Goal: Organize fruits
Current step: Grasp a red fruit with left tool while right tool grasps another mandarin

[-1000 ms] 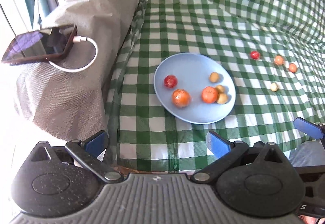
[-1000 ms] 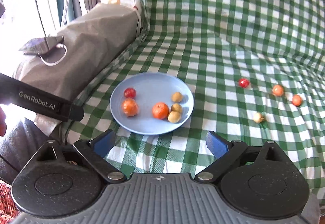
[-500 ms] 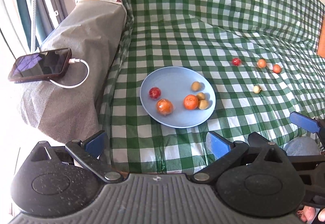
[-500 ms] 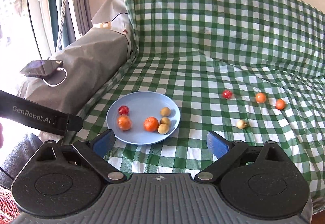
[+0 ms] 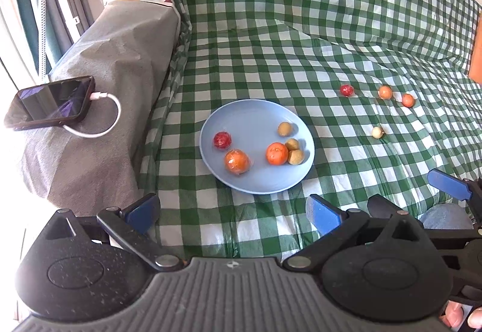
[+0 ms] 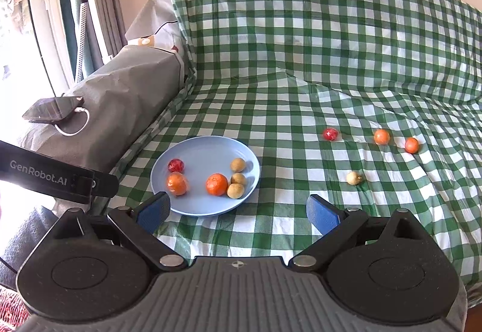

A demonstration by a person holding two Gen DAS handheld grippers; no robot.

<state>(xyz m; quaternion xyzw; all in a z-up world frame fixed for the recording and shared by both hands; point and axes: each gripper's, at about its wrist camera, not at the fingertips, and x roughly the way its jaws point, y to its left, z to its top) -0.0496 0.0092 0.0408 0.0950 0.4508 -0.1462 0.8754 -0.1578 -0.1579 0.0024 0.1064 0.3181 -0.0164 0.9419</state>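
A light blue plate (image 5: 256, 118) (image 6: 208, 151) lies on the green checked sofa cover and holds a red fruit (image 6: 175, 165), two oranges (image 6: 216, 184) and three small tan fruits (image 6: 238, 165). To its right on the cover lie a loose red fruit (image 6: 330, 134), two small orange fruits (image 6: 381, 136) (image 6: 411, 145) and a pale round fruit (image 6: 353, 178). My left gripper (image 5: 233, 211) is open and empty, held back from the plate's near edge. My right gripper (image 6: 238, 210) is open and empty, near the plate's front right.
A phone (image 5: 49, 102) on a white charging cable lies on the grey covered armrest (image 5: 117, 61) at left. The sofa back (image 6: 331, 16) rises behind. The right gripper's blue finger (image 5: 449, 183) shows at the left view's right edge.
Both grippers have pulled back and up from the plate, so the plate and loose fruits look smaller and more of the sofa back shows. Both stayed open.
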